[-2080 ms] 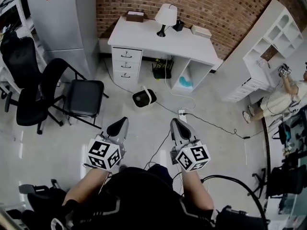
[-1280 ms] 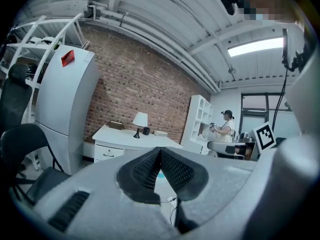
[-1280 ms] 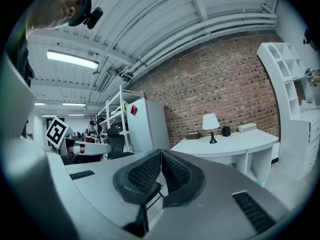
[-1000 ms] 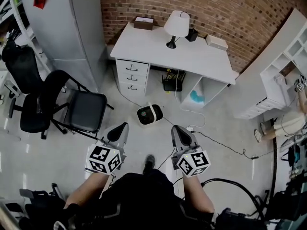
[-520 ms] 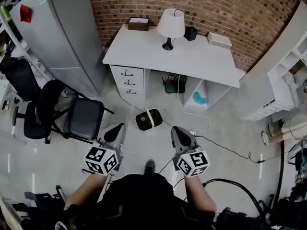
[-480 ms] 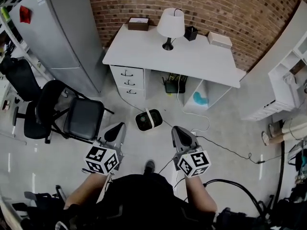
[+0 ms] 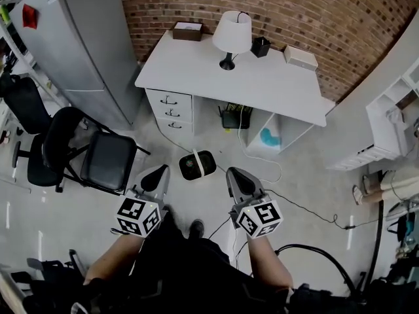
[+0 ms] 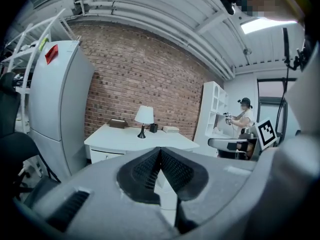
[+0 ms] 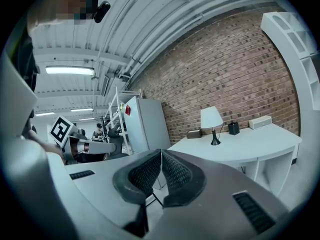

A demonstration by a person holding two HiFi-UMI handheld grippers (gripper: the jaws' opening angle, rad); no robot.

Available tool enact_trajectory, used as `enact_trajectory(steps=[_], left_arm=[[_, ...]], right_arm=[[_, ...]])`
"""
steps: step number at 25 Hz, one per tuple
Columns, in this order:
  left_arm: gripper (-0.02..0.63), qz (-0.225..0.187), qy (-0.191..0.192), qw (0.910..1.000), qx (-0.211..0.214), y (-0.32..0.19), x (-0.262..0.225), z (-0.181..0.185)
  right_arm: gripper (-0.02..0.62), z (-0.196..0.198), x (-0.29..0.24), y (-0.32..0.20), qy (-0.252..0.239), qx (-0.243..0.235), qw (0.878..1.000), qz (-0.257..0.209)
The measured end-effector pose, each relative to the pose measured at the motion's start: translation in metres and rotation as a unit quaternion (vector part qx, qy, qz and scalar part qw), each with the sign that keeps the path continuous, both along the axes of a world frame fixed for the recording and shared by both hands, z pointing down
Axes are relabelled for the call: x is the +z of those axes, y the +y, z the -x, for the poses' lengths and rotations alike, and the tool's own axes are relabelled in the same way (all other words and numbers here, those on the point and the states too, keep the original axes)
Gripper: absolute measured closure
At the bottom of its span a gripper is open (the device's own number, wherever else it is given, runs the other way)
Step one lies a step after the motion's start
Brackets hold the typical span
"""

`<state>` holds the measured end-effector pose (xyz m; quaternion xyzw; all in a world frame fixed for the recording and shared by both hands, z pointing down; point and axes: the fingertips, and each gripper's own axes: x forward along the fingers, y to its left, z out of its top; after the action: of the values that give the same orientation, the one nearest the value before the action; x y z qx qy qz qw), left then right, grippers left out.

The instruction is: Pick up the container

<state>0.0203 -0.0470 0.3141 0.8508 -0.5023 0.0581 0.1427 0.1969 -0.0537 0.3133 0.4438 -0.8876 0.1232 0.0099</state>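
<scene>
Container, I think, means the small black cup (image 7: 260, 46) on the white tabletop (image 7: 196, 70) next to the lamp (image 7: 232, 33), but it is too far off to be sure. It looks light and stiff, so pinch its rim. Both the left gripper (image 7: 156, 174) and the right gripper (image 7: 237, 178) hang far from it, with fingers (image 8: 142, 171) pressed together on nothing.

Ahead of the left tool (image 7: 155, 174) and the right tool (image 7: 237, 178) stands the surface (image 7: 196, 77) — a lamp (image 7: 232, 33) on its rear edge; a chair (image 7: 108, 161) sits left of the left tool.
</scene>
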Motion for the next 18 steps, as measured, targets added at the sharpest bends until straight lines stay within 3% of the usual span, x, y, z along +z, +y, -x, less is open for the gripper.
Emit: enact_trajectory(steps=[7,12,18], left_arm=[[0.597,0.006,0.018,0.9998,0.007,-0.032,0.01,0.02],[0.597,-0.003,-0.021,0.9995,0.022,-0.07,0.02,0.037],[0.597,0.025,0.005,0.9987,0.043,-0.11,0.048,0.054]], right_arm=[[0.588,0.005,0.011,-0.041,0.029,0.04,0.999,0.019],[0.586,0.018,0.026,-0.078,0.054,0.053,0.997,0.03],[0.586,0.034,0.064,-0.115,0.062,0.081,0.992,0.071]])
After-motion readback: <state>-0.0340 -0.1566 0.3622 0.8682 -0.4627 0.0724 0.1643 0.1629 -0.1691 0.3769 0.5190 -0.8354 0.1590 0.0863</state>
